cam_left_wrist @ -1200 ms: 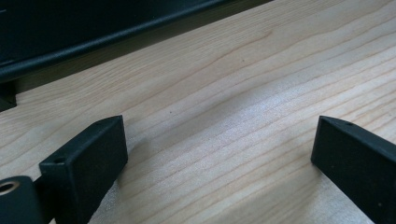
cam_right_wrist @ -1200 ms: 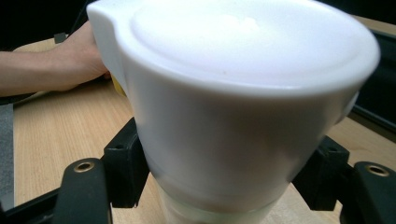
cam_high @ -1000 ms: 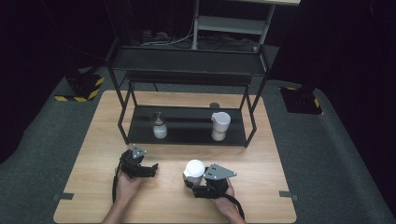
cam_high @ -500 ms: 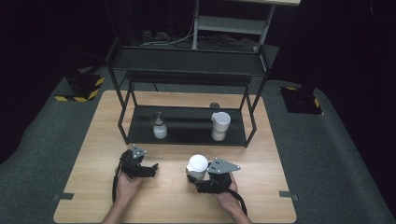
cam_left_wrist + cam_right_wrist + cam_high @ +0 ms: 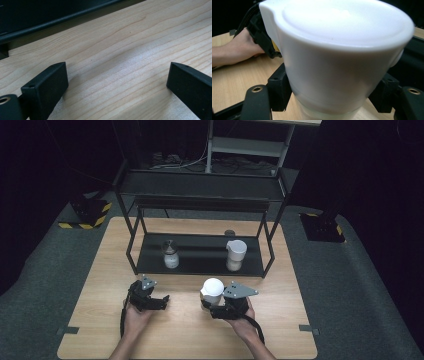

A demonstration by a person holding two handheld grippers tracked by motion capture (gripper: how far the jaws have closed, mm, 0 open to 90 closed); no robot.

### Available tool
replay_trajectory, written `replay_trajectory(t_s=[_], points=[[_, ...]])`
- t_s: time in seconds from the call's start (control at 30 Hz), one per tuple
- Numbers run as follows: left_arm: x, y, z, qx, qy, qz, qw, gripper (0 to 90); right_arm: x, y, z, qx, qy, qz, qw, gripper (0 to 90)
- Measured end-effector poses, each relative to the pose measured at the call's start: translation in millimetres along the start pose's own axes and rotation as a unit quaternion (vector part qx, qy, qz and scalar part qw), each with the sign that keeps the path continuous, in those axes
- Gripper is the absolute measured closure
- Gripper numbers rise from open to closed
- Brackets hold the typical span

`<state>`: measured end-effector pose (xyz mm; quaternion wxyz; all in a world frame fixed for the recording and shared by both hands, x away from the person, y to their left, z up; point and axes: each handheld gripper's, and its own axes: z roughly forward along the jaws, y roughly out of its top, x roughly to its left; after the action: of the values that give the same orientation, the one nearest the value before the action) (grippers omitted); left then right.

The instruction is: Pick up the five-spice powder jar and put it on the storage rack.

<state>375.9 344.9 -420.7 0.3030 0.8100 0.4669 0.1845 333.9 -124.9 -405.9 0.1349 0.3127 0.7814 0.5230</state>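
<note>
A white lidded jar stands at the front middle of the wooden table, with my right gripper shut on its lower body; the black pads press both sides. My left gripper rests on the table to the left, held by a hand. Its jaws stand wide open over bare wood with nothing between them. The other hand and its gripper appear behind the jar in the right gripper view.
A black metal rack stands across the back of the table. On its low shelf sit a small glass shaker at left and a white lidded jug at right. A small dark cap lies behind the rack.
The right gripper and the white jar have shifted slightly right and toward the rack. The left gripper has stayed where it was.
</note>
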Motion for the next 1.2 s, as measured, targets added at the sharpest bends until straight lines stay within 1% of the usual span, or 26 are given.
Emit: replay_trajectory(t_s=[0.2,0.4,0.67,0.97,1.2], points=[[0.0,0.0,0.0,0.000,0.000,0.000,1.0000,3.6,-3.5,4.3,0.8,-0.008,-0.017,0.012,0.9998,30.8],[0.0,0.0,0.0,0.000,0.000,0.000,1.0000,3.6,-4.0,8.3,3.3,-0.008,-0.031,0.013,0.9994,30.8],[0.0,0.0,0.0,0.000,0.000,0.000,1.0000,3.6,-5.9,14.1,6.5,-0.015,-0.048,0.019,0.9985,30.8],[0.0,0.1,0.0,0.000,0.000,0.000,1.0000,3.6,-6.6,19.2,8.2,-0.020,-0.058,0.018,0.9980,30.8],[0.1,0.1,0.0,0.000,0.000,0.000,1.0000,3.6,-8.1,21.4,11.7,-0.024,-0.062,0.026,0.9975,30.8]])
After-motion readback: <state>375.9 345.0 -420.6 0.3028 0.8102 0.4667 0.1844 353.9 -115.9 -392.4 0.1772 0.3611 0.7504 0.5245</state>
